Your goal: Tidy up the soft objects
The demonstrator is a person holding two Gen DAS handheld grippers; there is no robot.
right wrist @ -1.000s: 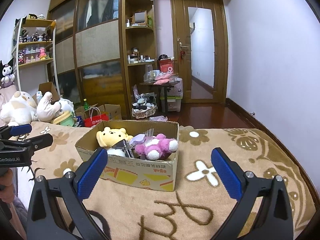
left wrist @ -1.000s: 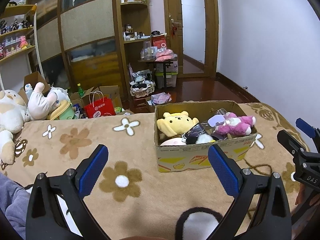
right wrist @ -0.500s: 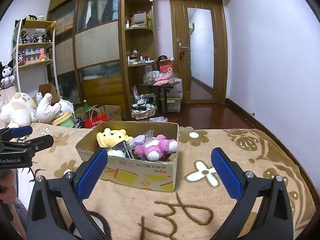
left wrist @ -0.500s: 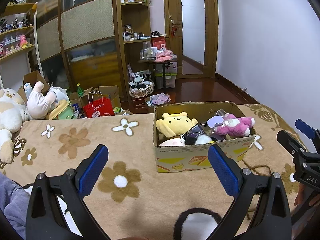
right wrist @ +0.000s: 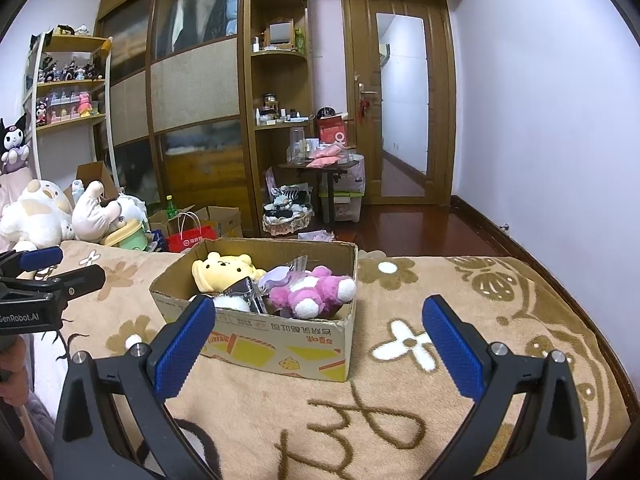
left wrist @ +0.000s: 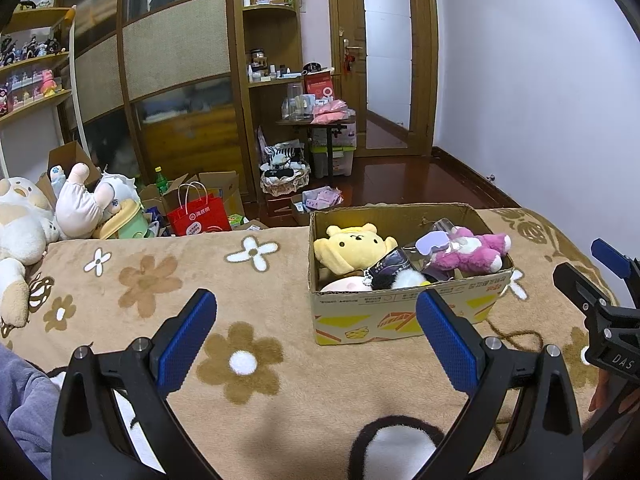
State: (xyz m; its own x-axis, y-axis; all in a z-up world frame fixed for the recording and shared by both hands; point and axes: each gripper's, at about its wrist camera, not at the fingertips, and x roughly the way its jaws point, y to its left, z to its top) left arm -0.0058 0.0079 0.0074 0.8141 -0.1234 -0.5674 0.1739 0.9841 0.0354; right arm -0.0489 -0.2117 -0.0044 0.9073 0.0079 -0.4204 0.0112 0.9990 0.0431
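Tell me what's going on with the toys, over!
Left tongs open, empty. Right tongs open, empty. Yellow plush and pink plush sit in the box. Nothing between tongs and box.

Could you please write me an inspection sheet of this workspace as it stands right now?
Surface: tan blanket with brown and white flower pattern, covering the bed.
Job's things: open cardboard box on the blanket, holding a yellow bear plush, a pink plush and a black-and-white plush, partly hidden.
Clutter: big white plush toys at the blanket's far left edge.
Grippers: left gripper open, empty; right gripper open, empty; both short of the box.
Cables: nothing seen.
Surroundings: red paper bag and cartons on the floor, wooden wardrobe, door, figurine shelf.
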